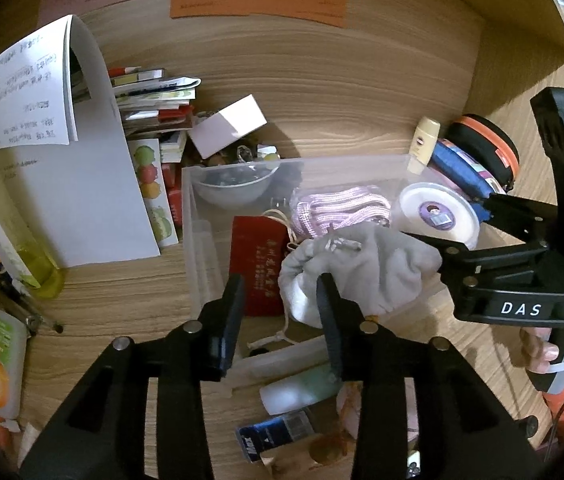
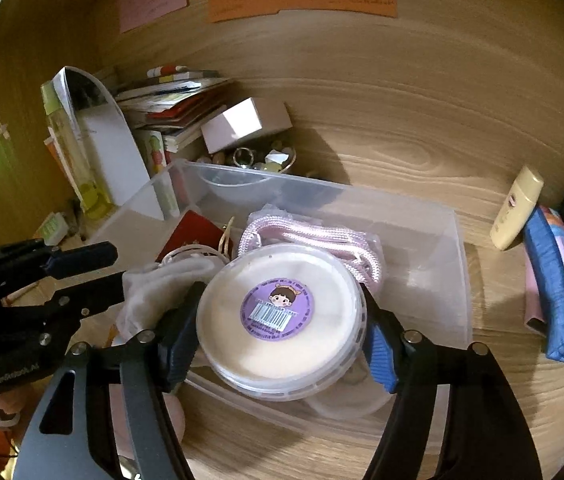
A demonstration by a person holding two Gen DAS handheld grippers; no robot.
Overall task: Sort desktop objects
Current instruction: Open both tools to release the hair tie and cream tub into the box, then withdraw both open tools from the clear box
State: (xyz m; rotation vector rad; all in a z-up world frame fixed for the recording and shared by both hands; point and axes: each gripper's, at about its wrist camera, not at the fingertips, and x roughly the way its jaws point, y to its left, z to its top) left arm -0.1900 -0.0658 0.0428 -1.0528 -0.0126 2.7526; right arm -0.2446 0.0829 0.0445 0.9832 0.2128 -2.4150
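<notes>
Woodgrain desk: right tongs [image 2: 282, 320] clamp a round plastic tub [image 2: 282, 320] over the clear bin [image 2: 458, 248]; left tongs [image 1: 282, 312] parted beside a grey cloth pouch [image 1: 362, 268].

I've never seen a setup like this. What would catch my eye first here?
Probably the round white container with a purple cartoon sticker, clamped between the right gripper pads above the clear plastic bin. Next, the grey drawstring pouch lying in that bin, just ahead of the left gripper, whose jaws stand apart. Behind it lie a coiled pink cord and a red card.
</notes>
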